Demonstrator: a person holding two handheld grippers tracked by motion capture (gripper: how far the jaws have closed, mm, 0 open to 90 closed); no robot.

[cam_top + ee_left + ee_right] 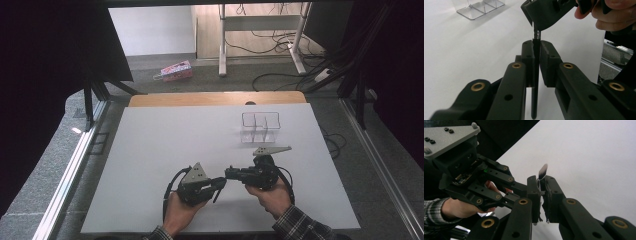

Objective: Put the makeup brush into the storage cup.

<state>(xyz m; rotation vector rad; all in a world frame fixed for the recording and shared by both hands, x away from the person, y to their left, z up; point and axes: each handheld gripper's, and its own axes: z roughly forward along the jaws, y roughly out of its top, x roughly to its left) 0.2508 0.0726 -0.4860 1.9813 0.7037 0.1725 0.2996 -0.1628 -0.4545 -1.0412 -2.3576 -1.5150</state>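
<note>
Two jaws-sets clamped on one thin black pen near six o'clock above the worktop: left gripper gripping its barrel, right gripper pinching its end; clear organizer at one o'clock unfilled, so pulling apart and stowing probably remaining.

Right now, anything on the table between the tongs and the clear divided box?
Nothing. In the high view the white table is bare between the clear box and both tongs, left and right, which grip a thin black pen.

A slim, matt black plastic pen is sitting between matt black plastic jaws; ahead, a glossy clear plastic compartment box is gleaming on a smooth matt white tabletop.
</note>
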